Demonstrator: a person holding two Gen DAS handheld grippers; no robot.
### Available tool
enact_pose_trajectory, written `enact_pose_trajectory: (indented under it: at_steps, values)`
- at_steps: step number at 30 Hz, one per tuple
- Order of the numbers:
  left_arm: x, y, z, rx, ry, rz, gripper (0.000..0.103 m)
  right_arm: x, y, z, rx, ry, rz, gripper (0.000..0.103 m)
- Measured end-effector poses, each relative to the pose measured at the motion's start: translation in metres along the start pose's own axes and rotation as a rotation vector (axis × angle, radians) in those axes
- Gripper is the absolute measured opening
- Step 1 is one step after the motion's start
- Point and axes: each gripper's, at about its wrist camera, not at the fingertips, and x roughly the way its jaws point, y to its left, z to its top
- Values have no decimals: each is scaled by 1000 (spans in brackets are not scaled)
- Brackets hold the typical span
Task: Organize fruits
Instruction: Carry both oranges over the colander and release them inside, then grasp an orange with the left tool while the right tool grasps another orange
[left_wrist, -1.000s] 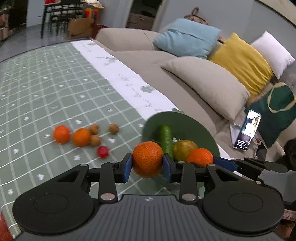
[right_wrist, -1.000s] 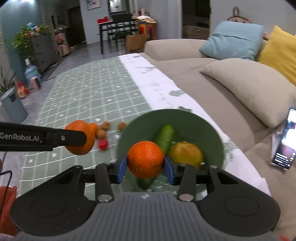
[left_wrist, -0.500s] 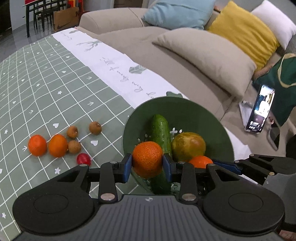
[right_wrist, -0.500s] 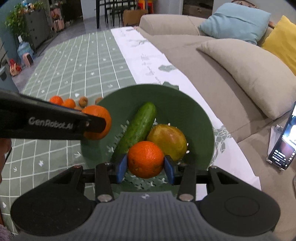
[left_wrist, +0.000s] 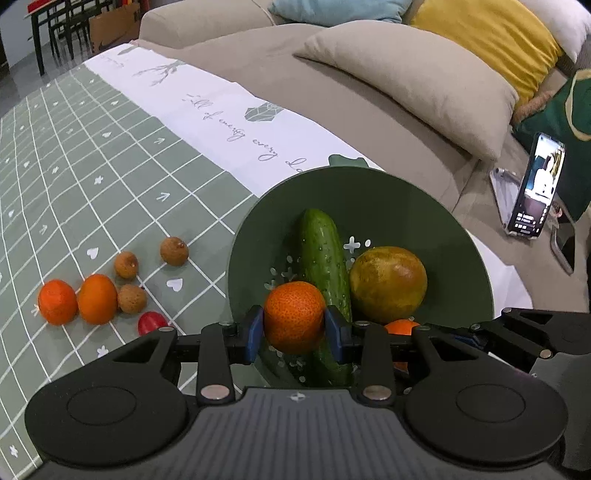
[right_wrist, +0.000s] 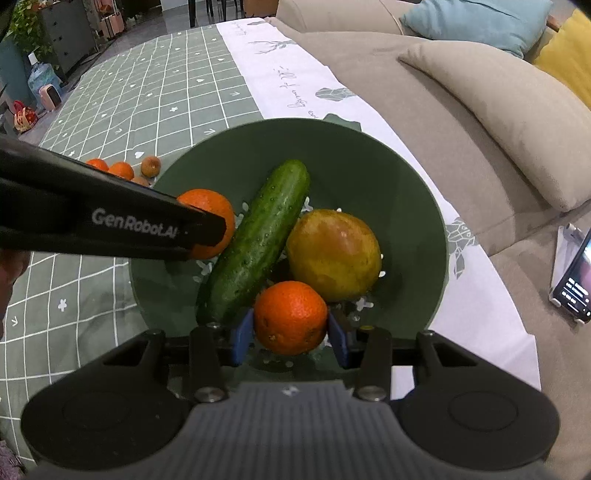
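My left gripper (left_wrist: 294, 334) is shut on a tangerine (left_wrist: 294, 320) over the left edge of the green bowl (left_wrist: 388, 195). My right gripper (right_wrist: 290, 332) is shut on another tangerine (right_wrist: 290, 316) low inside the bowl (right_wrist: 369, 155). The bowl holds a cucumber (right_wrist: 258, 240) and a yellow-green round fruit (right_wrist: 334, 254). In the right wrist view the left gripper's tangerine (right_wrist: 216, 210) shows beside the cucumber. On the tablecloth lie two tangerines (left_wrist: 57, 302) (left_wrist: 96, 299), three brown longans (left_wrist: 174, 251) and a red fruit (left_wrist: 150, 321).
The table has a green checked cloth (left_wrist: 92, 166) with a white border (left_wrist: 221, 110). A beige sofa with cushions (left_wrist: 413, 77) lies along its far side. A phone (left_wrist: 537, 188) stands lit on the sofa to the right.
Both grippers have moved forward and down over the bowl, each still holding its tangerine. The right one now sits low inside the bowl.
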Motion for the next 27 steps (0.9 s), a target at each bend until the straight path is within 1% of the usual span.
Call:
enact_pose_trajectory:
  at_steps: [4,6,7,8,9,10,13,18,21,23,27]
  values:
    - [1,0,1,11,7,-2,41,-2,0,0,2,-3,-6,41]
    - [-1,3,1,-8,8,-4,44,-5,-1,1,7,-12,-15,42]
    - [-2,4,1,-18,7,-7,45,-7,-1,1,11,-17,-19,47]
    - [-4,6,1,-28,6,-12,45,-10,-2,2,16,-25,-25,56]
    - [-7,7,0,-36,-1,-17,46,-13,-2,2,21,-35,-33,58]
    - [-10,7,0,-41,-10,-18,46,-15,-2,2,24,-42,-39,58]
    - [-25,9,-1,-45,-49,-20,47,-23,-2,3,37,-60,-47,59]
    - [-57,16,-4,-58,-136,-4,50,-43,2,6,74,-125,-55,69]
    - [-77,23,-8,-62,-194,29,52,-56,8,8,84,-164,-53,72]
    - [-89,29,-13,-66,-234,57,54,-63,14,9,90,-190,-51,77]
    - [-109,43,-26,-79,-291,115,56,-76,30,10,103,-236,-28,80]
